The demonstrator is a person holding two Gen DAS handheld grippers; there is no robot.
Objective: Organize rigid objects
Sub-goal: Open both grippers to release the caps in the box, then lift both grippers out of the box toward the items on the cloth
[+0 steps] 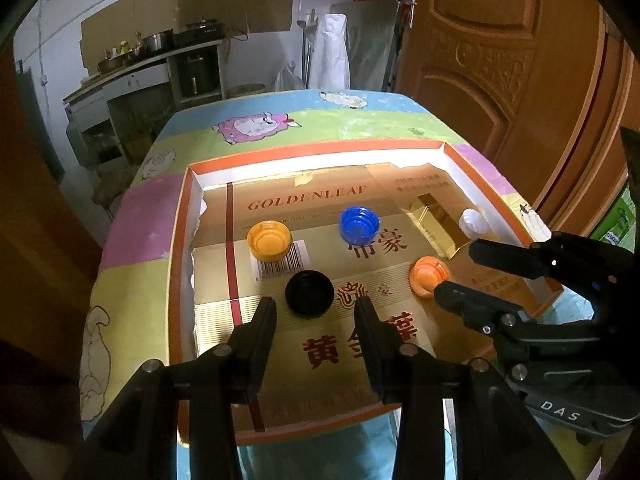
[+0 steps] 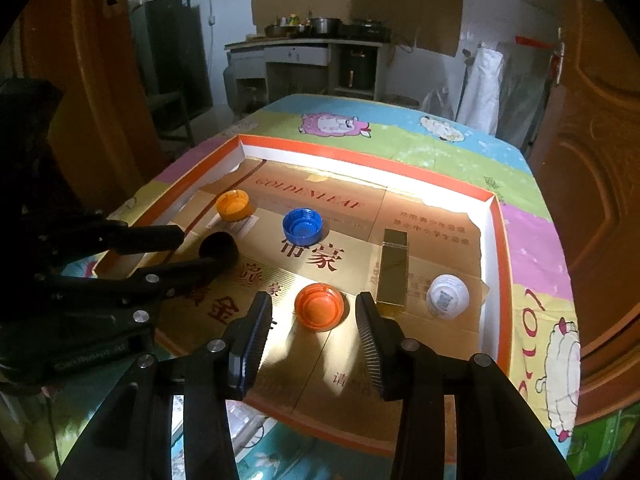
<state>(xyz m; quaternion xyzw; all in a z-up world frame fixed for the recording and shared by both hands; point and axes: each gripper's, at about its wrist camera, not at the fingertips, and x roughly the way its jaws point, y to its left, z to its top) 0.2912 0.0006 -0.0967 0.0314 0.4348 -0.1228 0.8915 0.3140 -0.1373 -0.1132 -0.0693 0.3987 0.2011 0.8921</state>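
The left gripper (image 1: 315, 307) hovered with fingers apart — a black cap (image 1: 309, 292) just ahead. The right gripper (image 2: 314, 312), fingers likewise apart, flanked an orange cap (image 2: 319, 307).

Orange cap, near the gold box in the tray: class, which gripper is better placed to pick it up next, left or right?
Right. The right gripper is open with the orange cap directly between its fingertips, while the left gripper is lined up on the black cap instead.

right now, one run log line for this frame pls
left gripper: open, lined up on black cap | right gripper: open, lined up on orange cap | neither cap gripped | all in tray
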